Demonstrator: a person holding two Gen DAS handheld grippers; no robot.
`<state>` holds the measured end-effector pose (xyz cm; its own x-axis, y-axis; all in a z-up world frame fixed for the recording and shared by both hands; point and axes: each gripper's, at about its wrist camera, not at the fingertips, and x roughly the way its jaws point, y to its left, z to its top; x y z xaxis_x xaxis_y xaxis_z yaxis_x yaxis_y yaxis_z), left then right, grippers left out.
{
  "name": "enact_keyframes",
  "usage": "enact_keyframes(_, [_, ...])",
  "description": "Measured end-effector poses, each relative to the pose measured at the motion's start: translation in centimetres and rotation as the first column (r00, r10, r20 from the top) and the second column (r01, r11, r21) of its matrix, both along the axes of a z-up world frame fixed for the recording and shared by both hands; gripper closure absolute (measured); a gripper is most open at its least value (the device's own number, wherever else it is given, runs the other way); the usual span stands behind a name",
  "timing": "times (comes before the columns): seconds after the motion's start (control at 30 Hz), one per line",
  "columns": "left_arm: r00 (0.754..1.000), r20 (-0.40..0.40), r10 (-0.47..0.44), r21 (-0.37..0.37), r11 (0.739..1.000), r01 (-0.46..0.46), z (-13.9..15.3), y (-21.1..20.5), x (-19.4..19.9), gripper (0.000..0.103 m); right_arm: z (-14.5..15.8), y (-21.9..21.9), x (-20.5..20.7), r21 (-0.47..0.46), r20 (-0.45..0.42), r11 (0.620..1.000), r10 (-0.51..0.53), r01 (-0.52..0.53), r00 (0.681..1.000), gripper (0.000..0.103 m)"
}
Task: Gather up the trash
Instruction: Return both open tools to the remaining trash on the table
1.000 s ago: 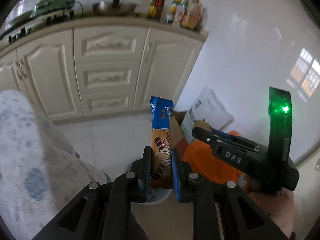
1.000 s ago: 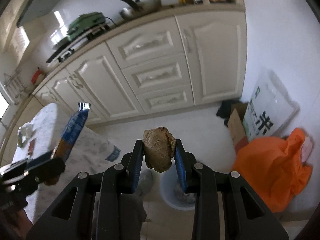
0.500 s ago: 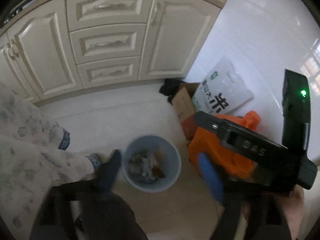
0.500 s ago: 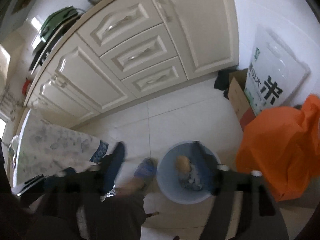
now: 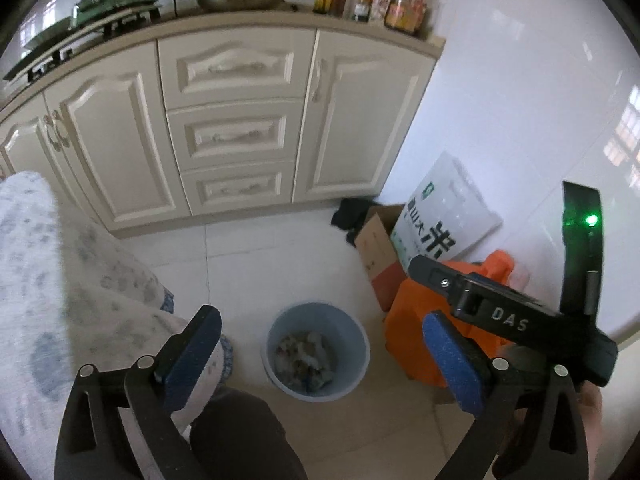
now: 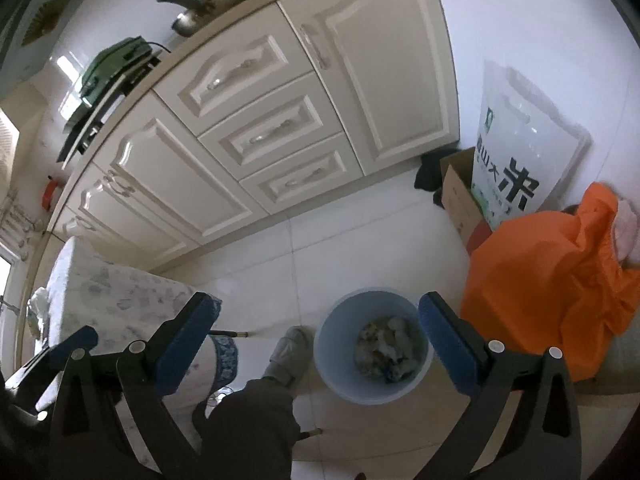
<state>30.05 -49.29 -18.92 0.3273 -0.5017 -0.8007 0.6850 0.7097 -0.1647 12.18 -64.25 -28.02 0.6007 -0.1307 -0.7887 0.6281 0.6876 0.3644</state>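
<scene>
A pale blue bin stands on the white floor tiles, with a heap of trash inside; it also shows in the right wrist view, trash in it. My left gripper is wide open and empty, high above the bin. My right gripper is wide open and empty, also above the bin. The right gripper's body shows at the right of the left wrist view.
Cream kitchen cabinets line the back. A floral tablecloth hangs at left. An orange bag, a cardboard box and a white rice sack sit against the right wall. A person's leg and slipper are beside the bin.
Both grippers opened. The blue snack wrapper left the left gripper and the brown lump left the right gripper; both dropped towards the bin.
</scene>
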Motion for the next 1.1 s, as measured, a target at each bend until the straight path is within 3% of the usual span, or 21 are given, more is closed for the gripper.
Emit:
enact_keyframes(0.23, [0.997, 0.073, 0.036, -0.091, 0.995, -0.030, 4.9, 9.6, -3.5, 0.001, 4.4, 4.1, 1.4, -0.067, 0.037, 0.996, 0.060, -0.057, 0.998, 0.000])
enact_keyframes(0.53, [0.974, 0.146, 0.175, -0.200, 0.969, -0.144, 9.5, 24.1, -6.9, 0.001, 9.3, 12.9, 5.8, -0.154, 0.071, 0.967, 0.216, -0.203, 0.974, 0.000])
enact_keyframes(0.73, [0.931, 0.215, 0.293, -0.213, 0.945, -0.248, 10.6, 33.1, -8.2, 0.001, 11.2, 20.0, 9.3, -0.155, 0.115, 0.936, 0.335, -0.316, 0.935, 0.000])
enact_keyframes(1.1, [0.793, 0.298, 0.531, -0.197, 0.847, -0.493, 10.2, 46.6, -8.4, 0.001, 13.0, 33.3, 17.2, -0.251, 0.097, 0.824, 0.543, -0.508, 0.834, 0.000])
